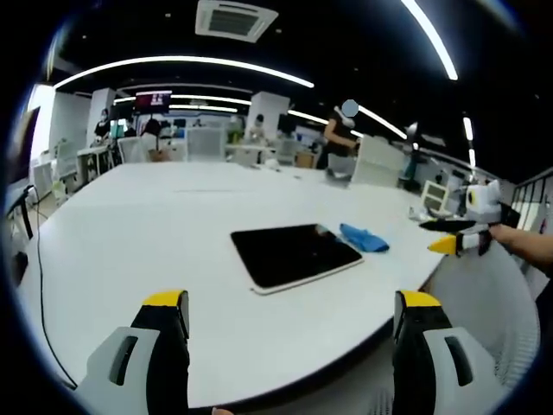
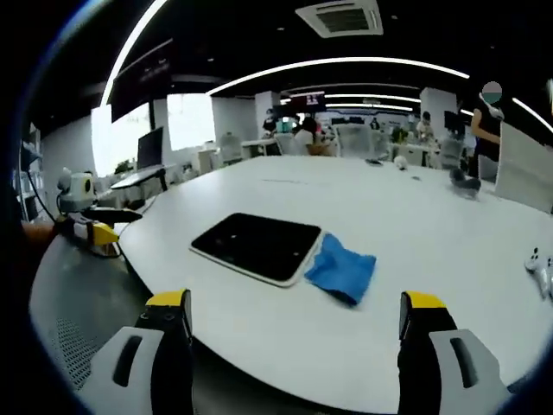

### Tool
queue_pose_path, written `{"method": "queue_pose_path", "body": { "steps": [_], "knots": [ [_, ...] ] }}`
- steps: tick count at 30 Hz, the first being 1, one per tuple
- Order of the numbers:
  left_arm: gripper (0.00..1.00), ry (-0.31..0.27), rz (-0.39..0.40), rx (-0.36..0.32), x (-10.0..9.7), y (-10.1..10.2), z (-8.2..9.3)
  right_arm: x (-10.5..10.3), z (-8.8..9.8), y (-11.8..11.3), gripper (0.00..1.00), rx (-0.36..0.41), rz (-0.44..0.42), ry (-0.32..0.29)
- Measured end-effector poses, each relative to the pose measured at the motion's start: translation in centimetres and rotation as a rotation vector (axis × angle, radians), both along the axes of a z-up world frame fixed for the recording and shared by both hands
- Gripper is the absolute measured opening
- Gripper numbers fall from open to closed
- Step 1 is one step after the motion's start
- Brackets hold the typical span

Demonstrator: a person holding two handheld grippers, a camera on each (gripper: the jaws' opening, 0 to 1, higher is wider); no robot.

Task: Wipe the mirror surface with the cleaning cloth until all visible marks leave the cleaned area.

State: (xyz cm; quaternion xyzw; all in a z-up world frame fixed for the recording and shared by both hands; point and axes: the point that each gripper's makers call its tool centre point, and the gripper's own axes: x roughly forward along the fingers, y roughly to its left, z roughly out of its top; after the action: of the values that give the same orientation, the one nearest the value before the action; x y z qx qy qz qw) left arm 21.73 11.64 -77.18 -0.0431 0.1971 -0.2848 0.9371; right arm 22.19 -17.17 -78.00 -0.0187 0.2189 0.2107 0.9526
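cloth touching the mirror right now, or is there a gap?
Touching. In the right gripper view the blue cleaning cloth lies against the mirror's near corner with no table showing between them. Both grippers are open and well short of it.

No words or numbers can be read here. A screen far ahead of the left gripper glows red, but its writing is too small to read.
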Motion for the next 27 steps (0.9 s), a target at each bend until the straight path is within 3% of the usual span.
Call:
{"method": "queue_pose_path", "body": {
  "steps": [4,27],
  "knots": [
    [0.99,-0.003,0.01,-0.003,0.15,0.13,0.07,0.22,-0.28,-0.12,0.99,0.041,-0.01,0.028],
    [0.99,0.001,0.024,0.002,0.2,0.35,-0.07,-0.28,-0.47,0.01,0.96,0.09,0.011,0.057]
  ]
}}
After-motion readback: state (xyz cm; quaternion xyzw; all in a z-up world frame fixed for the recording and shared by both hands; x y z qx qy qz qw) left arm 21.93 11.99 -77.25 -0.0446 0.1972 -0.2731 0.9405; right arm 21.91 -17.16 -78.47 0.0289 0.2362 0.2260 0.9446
